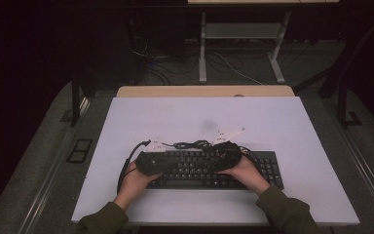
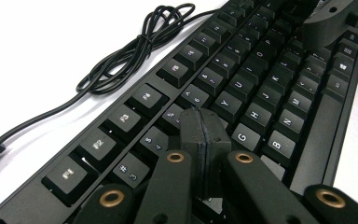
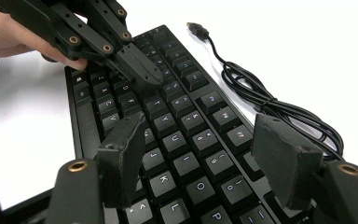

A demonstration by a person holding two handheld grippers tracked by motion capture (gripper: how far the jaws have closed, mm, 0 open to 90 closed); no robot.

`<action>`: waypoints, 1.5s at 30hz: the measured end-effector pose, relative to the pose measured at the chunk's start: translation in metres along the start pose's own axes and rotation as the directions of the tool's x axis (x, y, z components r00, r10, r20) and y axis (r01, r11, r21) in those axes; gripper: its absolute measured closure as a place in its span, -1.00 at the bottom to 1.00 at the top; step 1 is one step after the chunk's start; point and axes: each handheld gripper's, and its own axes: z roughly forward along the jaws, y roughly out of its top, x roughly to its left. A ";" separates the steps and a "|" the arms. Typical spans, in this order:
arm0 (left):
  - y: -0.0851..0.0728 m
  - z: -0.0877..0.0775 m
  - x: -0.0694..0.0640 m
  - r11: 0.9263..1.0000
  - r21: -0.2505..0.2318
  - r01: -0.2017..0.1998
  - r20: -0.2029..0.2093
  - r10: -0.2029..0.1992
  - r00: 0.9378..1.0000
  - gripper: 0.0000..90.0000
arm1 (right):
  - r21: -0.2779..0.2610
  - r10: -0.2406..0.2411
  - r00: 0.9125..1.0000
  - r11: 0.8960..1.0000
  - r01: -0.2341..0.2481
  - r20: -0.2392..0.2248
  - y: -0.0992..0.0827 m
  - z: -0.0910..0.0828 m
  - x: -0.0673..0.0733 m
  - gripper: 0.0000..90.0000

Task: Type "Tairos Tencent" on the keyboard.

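Black plastic keyboard (image 1: 209, 168) lies flat on the white table (image 1: 272, 122) so the left gripper (image 2: 200, 122), pressed together, can poke keys while the right gripper (image 3: 200, 163) hovers spread.

The keyboard (image 2: 261, 93) runs off both gripper views' edges; high-view key legends are illegible.

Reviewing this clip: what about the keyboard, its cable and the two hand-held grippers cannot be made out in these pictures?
- High view: key legends on the keyboard are too small and dim to read.
- Left gripper view: whether the shut left hand-held gripper touches a key; its own jaws hide the tip.
- Right gripper view: the open right hand-held gripper covers the keys behind its jaws.
- Right gripper view: the cable is cut off behind the jaw.
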 end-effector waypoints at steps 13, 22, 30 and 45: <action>0.001 -0.003 0.001 1.000 -0.013 0.012 -0.004 -0.012 1.000 0.98 | -0.001 0.000 1.000 1.000 0.000 0.001 0.000 0.000 -0.001 -0.24; 0.003 -0.009 0.002 0.999 -0.038 0.020 -0.002 -0.020 1.000 0.98 | 0.001 0.002 1.000 1.000 -0.002 0.001 0.000 0.000 -0.001 -0.24; 0.002 -0.014 0.002 0.999 -0.046 0.025 -0.003 -0.025 1.000 0.71 | 0.001 0.003 1.000 1.000 -0.003 0.002 0.000 -0.001 -0.001 -0.24; -0.002 -0.022 0.003 0.996 -0.082 0.023 -0.006 -0.024 1.000 -0.21 | 0.001 0.008 1.000 1.000 -0.008 0.004 -0.003 -0.004 -0.003 -0.22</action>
